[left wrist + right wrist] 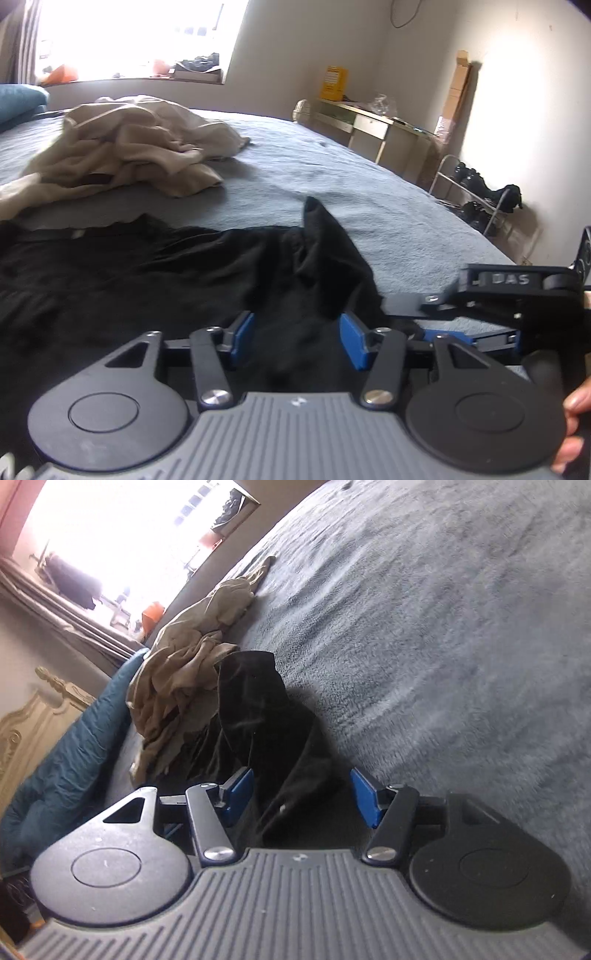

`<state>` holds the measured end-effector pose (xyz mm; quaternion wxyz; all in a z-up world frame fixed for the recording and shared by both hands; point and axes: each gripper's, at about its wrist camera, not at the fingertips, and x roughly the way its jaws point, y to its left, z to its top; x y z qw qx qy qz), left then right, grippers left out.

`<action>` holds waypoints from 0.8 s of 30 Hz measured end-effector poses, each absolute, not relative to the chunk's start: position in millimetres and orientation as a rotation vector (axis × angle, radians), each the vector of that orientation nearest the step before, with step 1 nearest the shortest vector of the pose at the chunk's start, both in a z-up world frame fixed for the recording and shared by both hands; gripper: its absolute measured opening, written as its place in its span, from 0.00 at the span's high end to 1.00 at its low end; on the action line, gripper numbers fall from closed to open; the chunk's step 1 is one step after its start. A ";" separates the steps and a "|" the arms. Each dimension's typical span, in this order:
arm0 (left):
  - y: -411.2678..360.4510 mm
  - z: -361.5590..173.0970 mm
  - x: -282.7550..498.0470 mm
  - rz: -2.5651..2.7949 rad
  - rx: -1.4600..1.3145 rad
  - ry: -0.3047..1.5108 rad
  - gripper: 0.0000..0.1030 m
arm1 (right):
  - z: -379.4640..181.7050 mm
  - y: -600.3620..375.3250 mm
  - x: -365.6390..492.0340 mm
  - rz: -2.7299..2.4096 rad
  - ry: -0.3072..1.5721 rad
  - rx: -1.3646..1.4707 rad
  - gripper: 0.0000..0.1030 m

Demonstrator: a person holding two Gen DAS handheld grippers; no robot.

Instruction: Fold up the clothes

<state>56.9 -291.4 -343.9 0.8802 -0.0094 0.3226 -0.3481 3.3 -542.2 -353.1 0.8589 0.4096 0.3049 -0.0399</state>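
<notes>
A black garment (pixel 147 273) lies spread on the grey bed (pixel 351 173), with one corner standing up in a peak (pixel 319 225). My left gripper (pixel 297 336) is open low over the garment's near edge, and black cloth lies between its blue pads (pixel 242 332). Beside it on the right is the black frame of the right gripper (pixel 517 291). In the right wrist view, my right gripper (pixel 301 797) is open, and a raised fold of the black garment (pixel 266 716) runs between its blue pads (pixel 364 799). A crumpled beige garment (pixel 133 144) (pixel 184 664) lies farther back.
A teal pillow (pixel 74 753) and a cream headboard (pixel 26 723) are at the bed's head. A desk (pixel 373 129), a shoe rack (pixel 476 195) and a cardboard box (pixel 458 88) stand along the right wall. A person's fingers (pixel 576 406) hold the right gripper. The grey blanket (pixel 443 627) stretches bare to the right.
</notes>
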 end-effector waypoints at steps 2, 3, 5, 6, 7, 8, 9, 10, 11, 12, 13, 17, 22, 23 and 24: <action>-295.3 -354.4 61.2 -0.720 -0.026 0.716 0.75 | -354.3 -539.9 11.1 -0.082 0.631 0.842 0.56; -295.9 -359.9 62.9 -0.710 -0.029 0.742 0.82 | -355.0 -539.7 12.9 -0.078 0.617 0.839 0.75; -290.4 -364.9 65.3 -0.709 -0.068 0.758 0.83 | -356.5 -539.5 16.3 -0.070 0.590 0.831 0.92; -287.2 -366.9 66.4 -0.710 -0.090 0.762 0.84 | -357.2 -539.4 18.0 -0.067 0.576 0.827 0.94; -283.6 -366.6 68.0 -0.713 -0.109 0.771 0.84 | -357.8 -539.3 19.7 -0.063 0.562 0.823 0.94; -279.4 -364.9 69.8 -0.716 -0.126 0.779 0.84 | -353.0 -537.0 18.6 -0.054 0.539 0.798 0.94; -273.1 -362.1 71.2 -0.713 -0.144 0.781 0.83 | -345.8 -532.7 18.2 -0.038 0.516 0.760 0.94; -266.2 -359.0 72.4 -0.707 -0.162 0.781 0.81 | -336.8 -526.0 18.0 -0.013 0.490 0.711 0.94; -256.6 -355.0 74.0 -0.694 -0.184 0.776 0.78 | -327.9 -517.6 18.6 0.009 0.477 0.655 0.94; -246.0 -350.7 75.7 -0.677 -0.207 0.768 0.77 | -321.4 -504.9 22.2 0.038 0.481 0.588 0.94; -235.4 -346.3 77.4 -0.661 -0.230 0.760 0.76 | -314.8 -492.2 25.8 0.068 0.484 0.520 0.94; -194.7 -334.0 86.4 -0.583 -0.279 0.732 0.75 | -300.7 -438.5 40.2 0.198 0.525 0.259 0.92; -177.9 -331.0 93.3 -0.567 -0.259 0.730 0.72 | -312.3 -394.2 35.4 0.320 0.621 0.040 0.80; -180.1 -330.5 91.9 -0.585 -0.250 0.723 0.70 | -310.5 -396.1 30.0 0.341 0.611 0.048 0.72; -183.3 -329.9 89.9 -0.604 -0.238 0.714 0.67 | -306.8 -404.2 24.9 0.351 0.591 0.090 0.67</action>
